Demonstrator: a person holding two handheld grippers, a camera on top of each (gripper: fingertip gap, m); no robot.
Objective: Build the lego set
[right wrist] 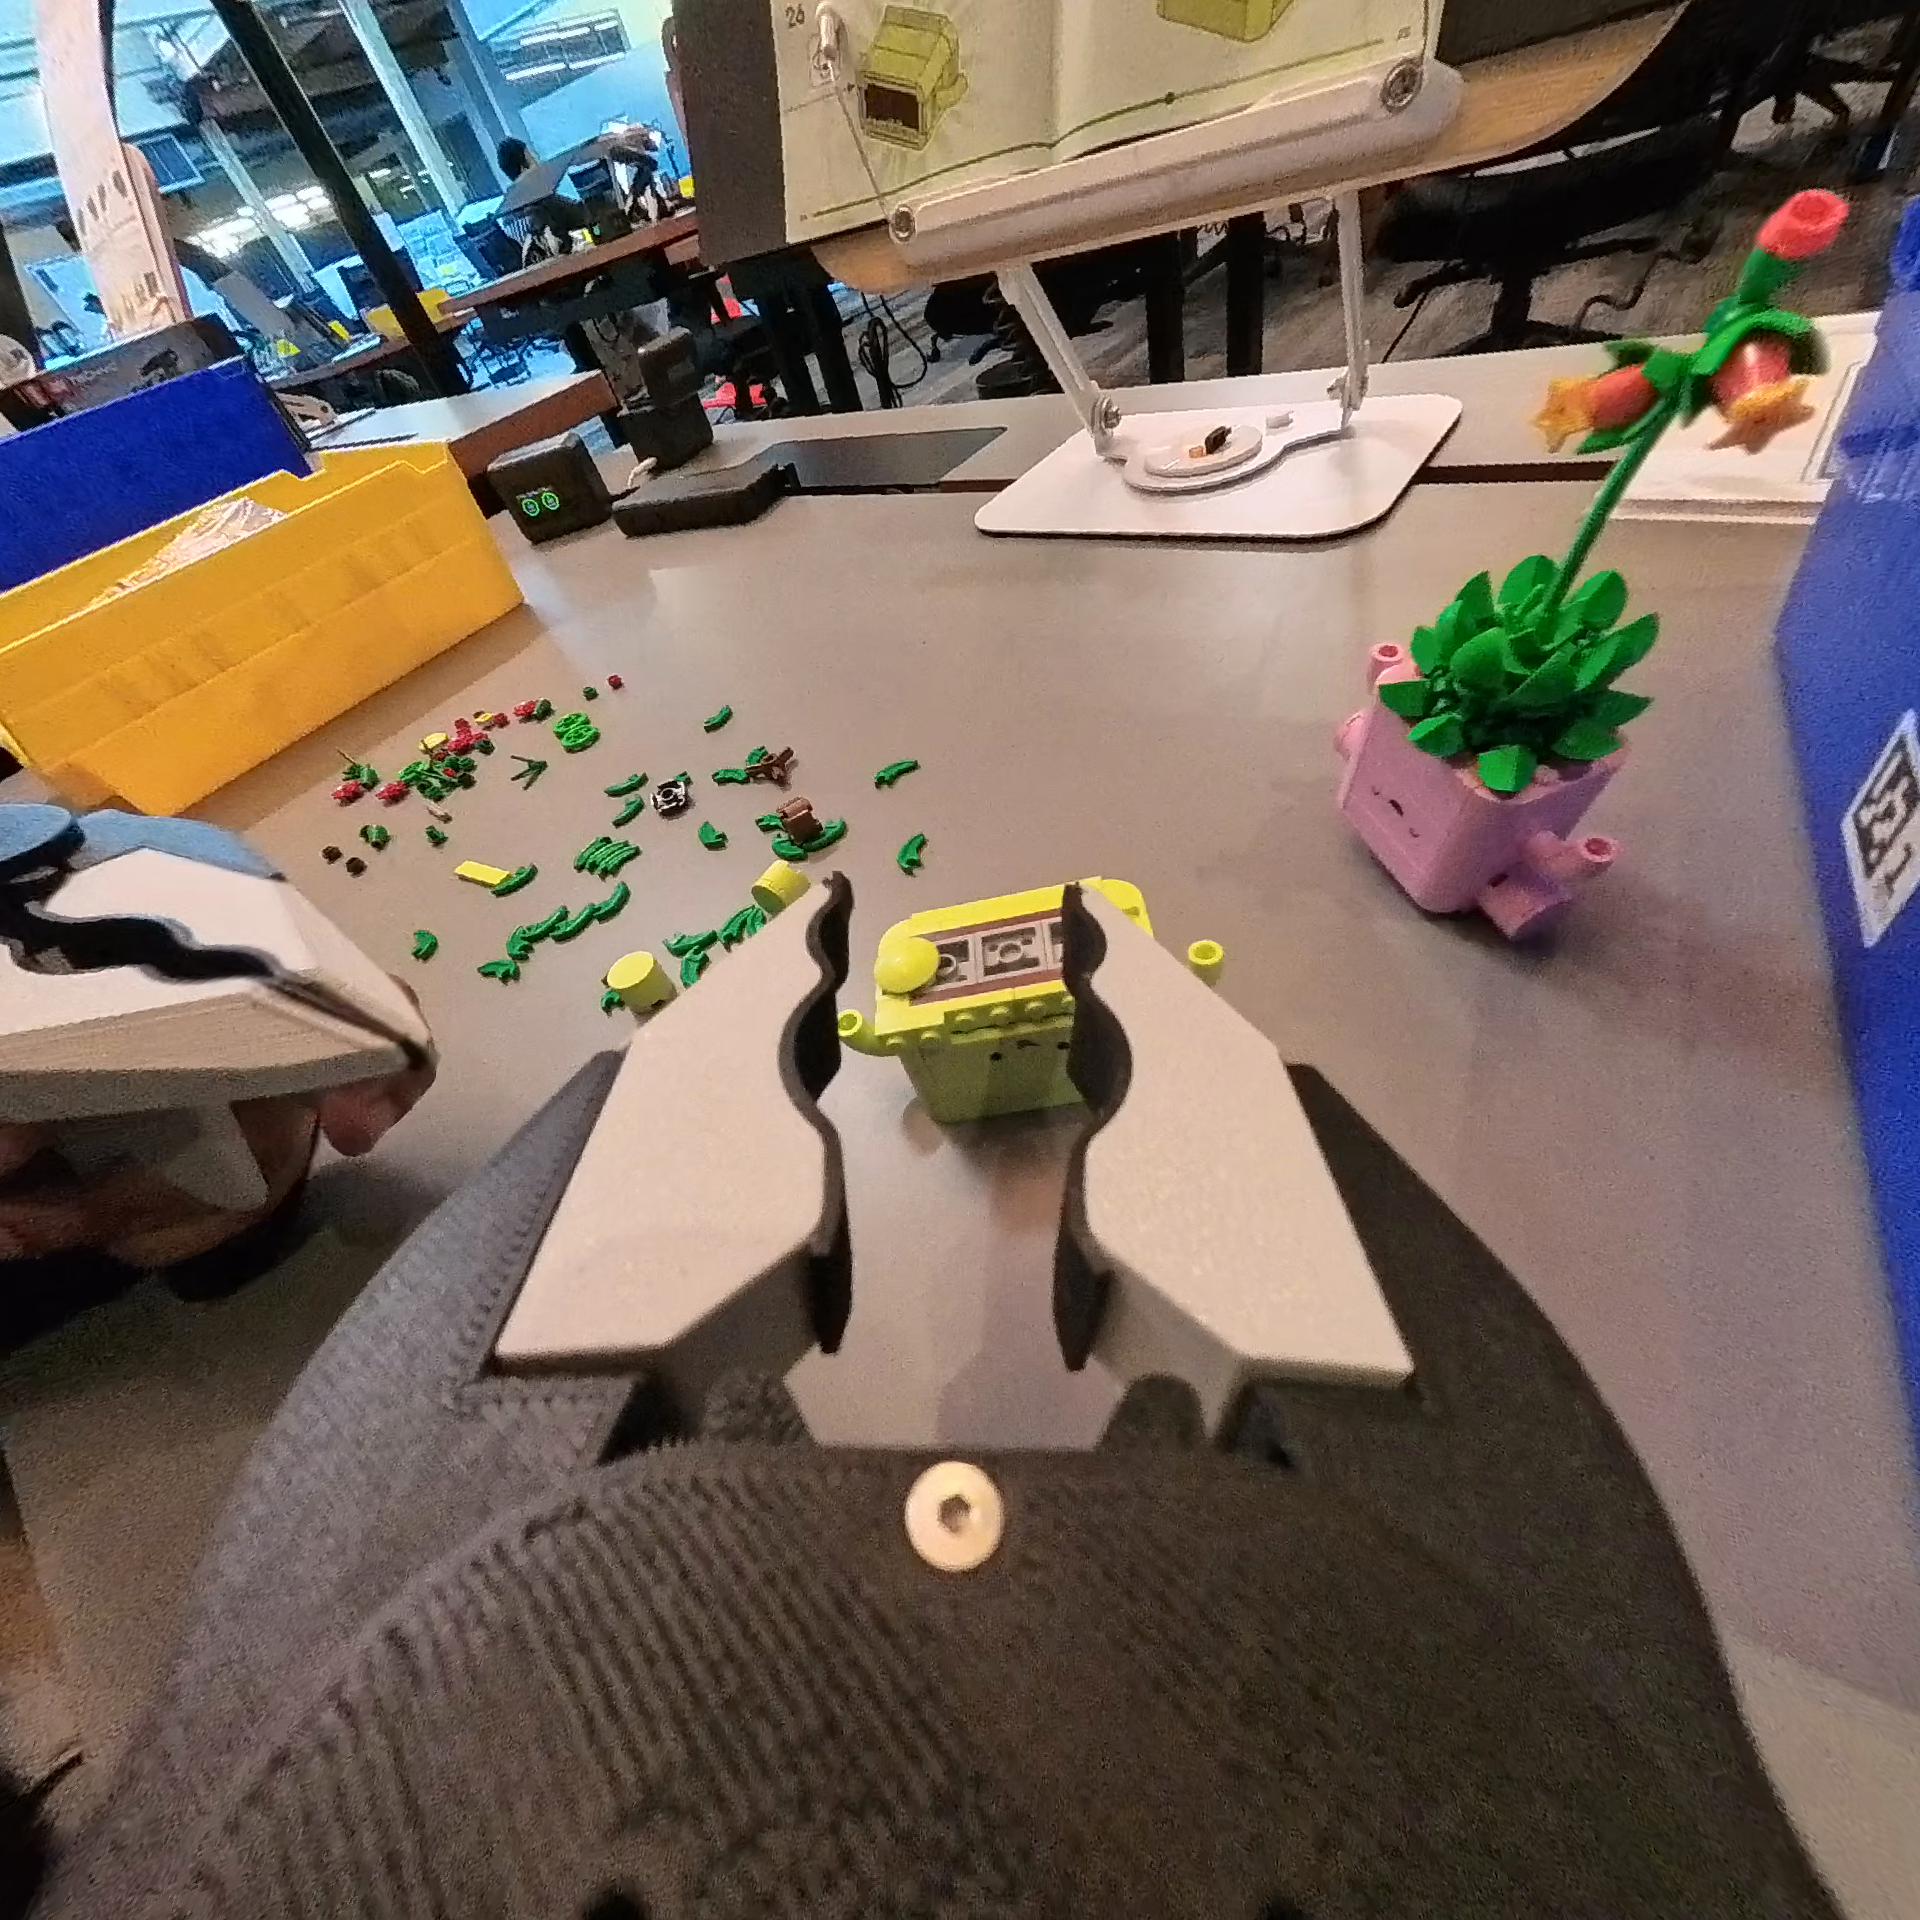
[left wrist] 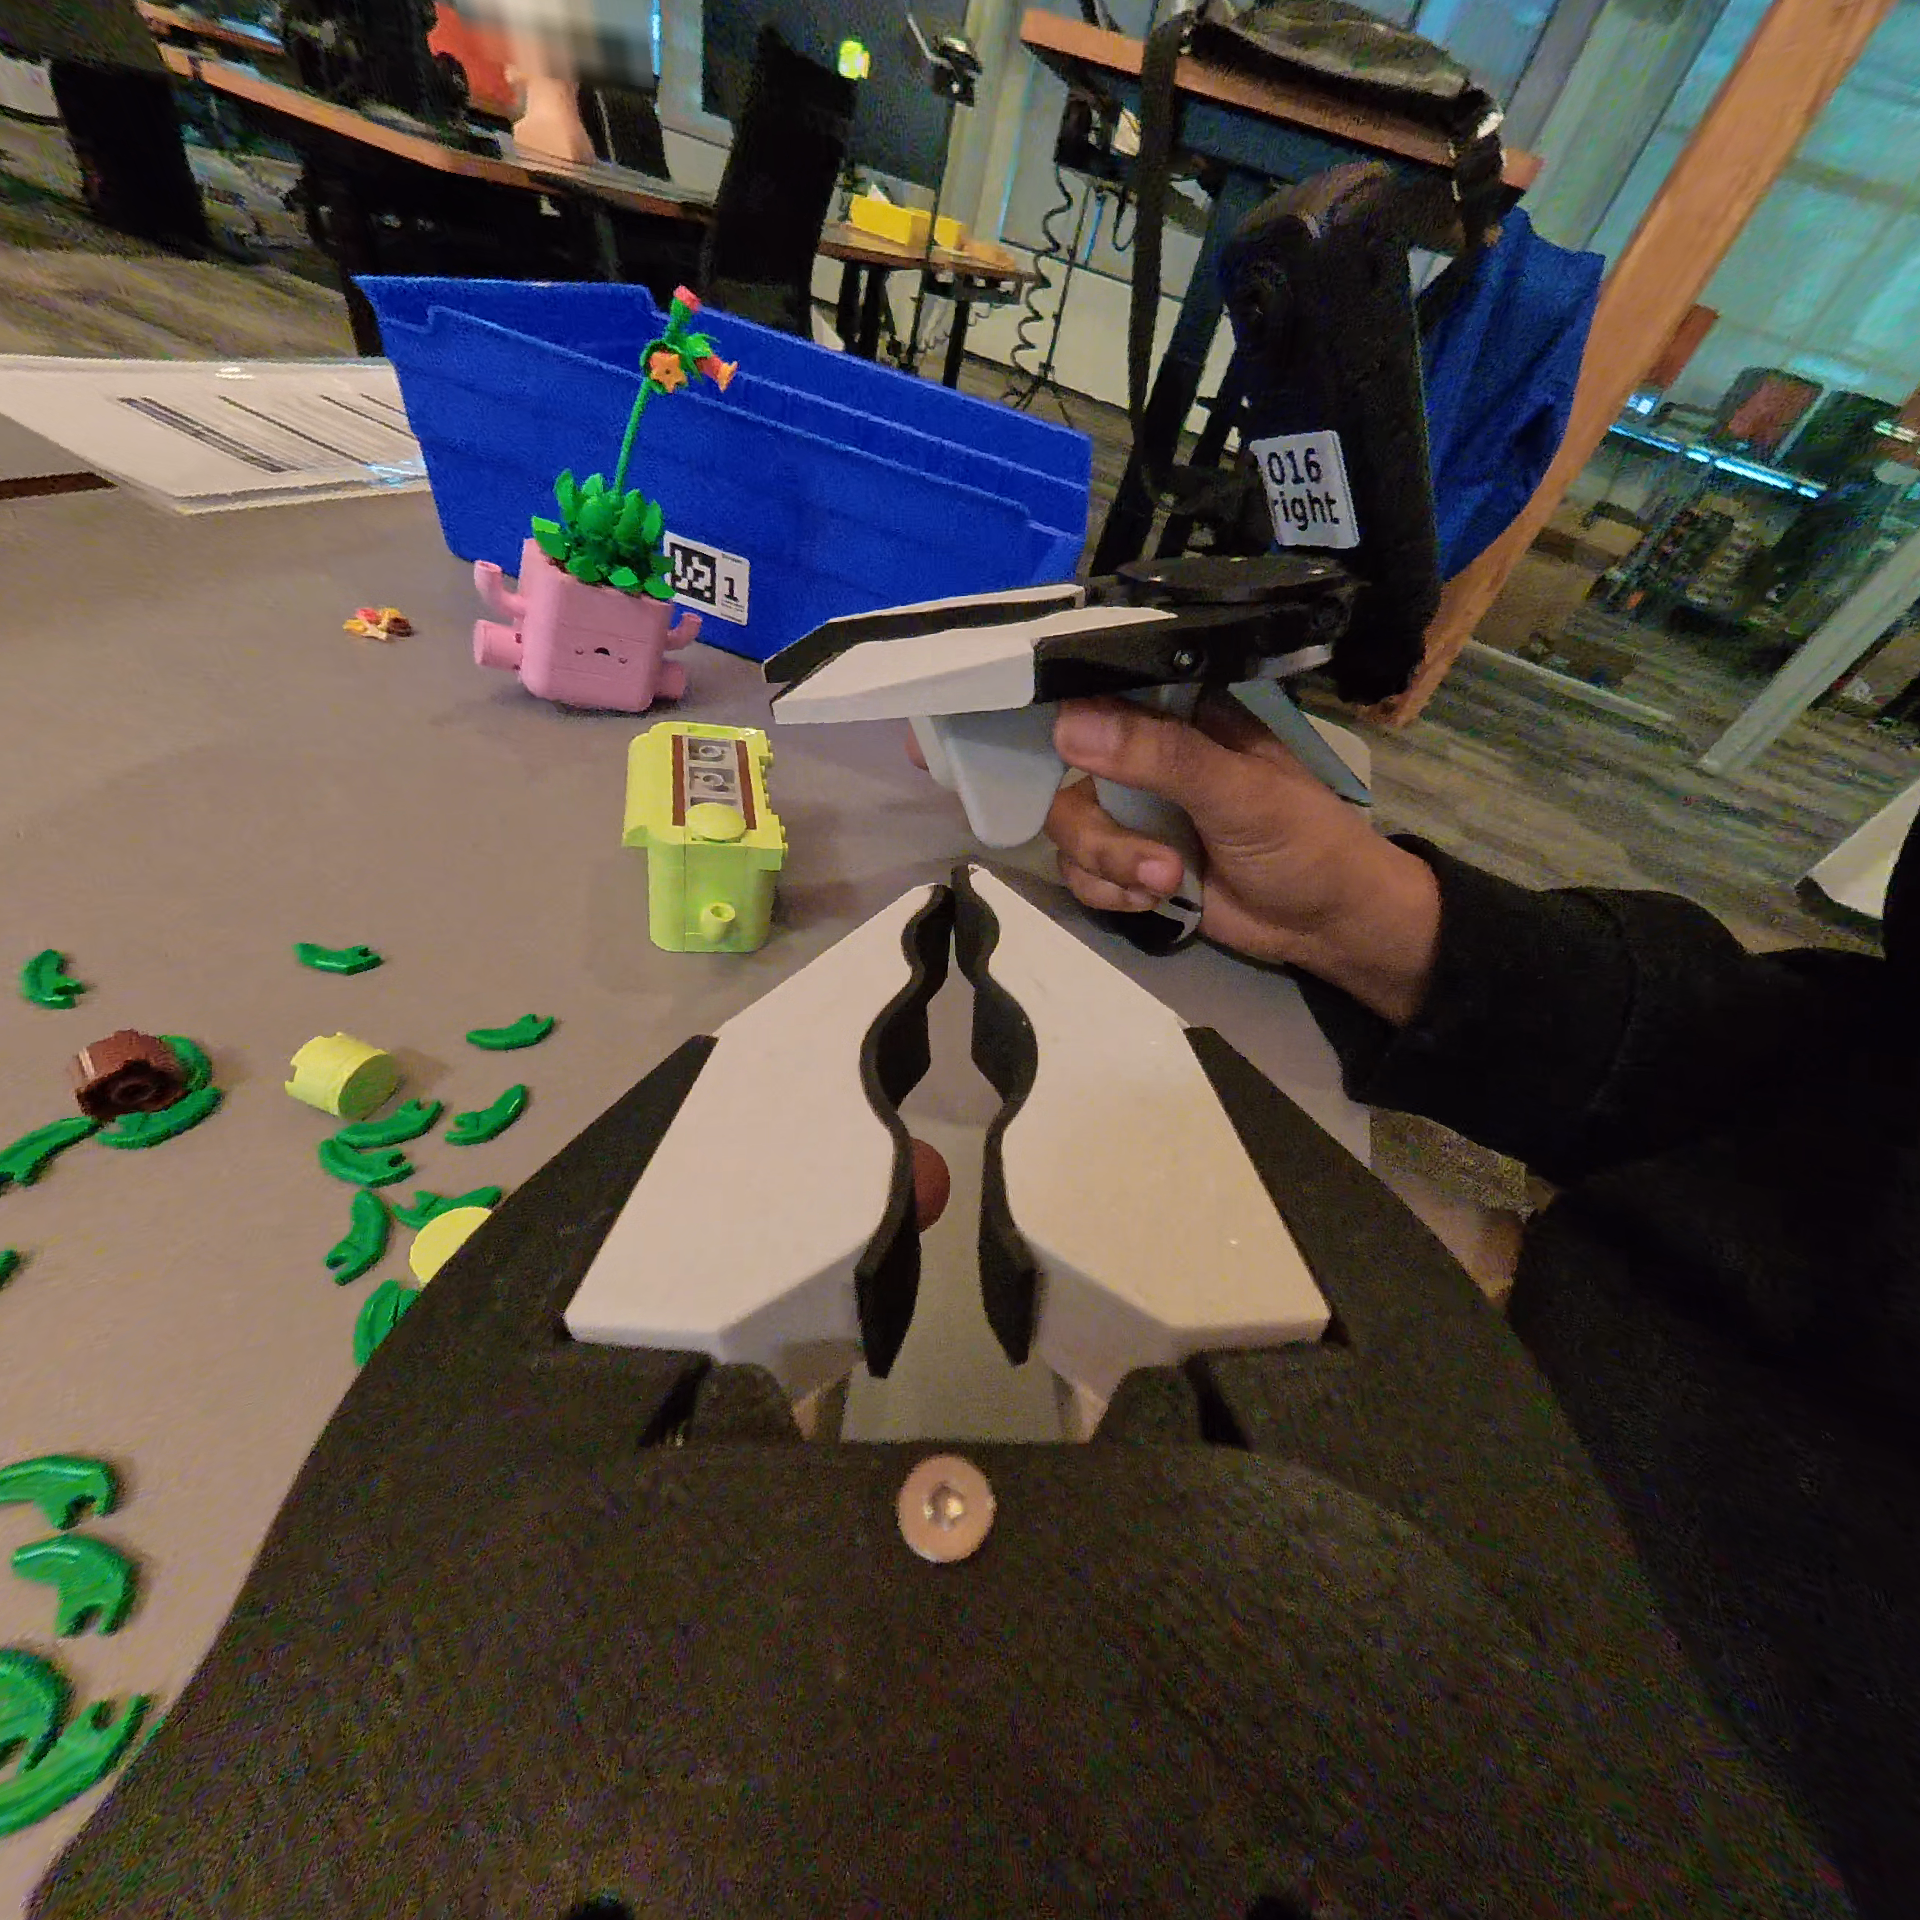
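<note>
Across the grey surface (right wrist: pixel 1039 665), from nine o'clock in the right wrist view, sits a yellow bin (right wrist: pixel 229 613), then loose green leaf pieces (right wrist: pixel 582 914) spread out, likely for easy picking. The left claw (right wrist: pixel 410 1049) (its tips nearly meeting) seems clenched; a small brown piece (left wrist: pixel 928 1184) shows between its fingers, though whether it is gripped cannot be told. At centre the right claw (right wrist: pixel 951 904) is released, its jaws flanking the lime-green pot (right wrist: pixel 987 1023) without clear contact, probably to steady it. At two o'clock stands the finished pink flowerpot (right wrist: pixel 1455 810), set aside.
</note>
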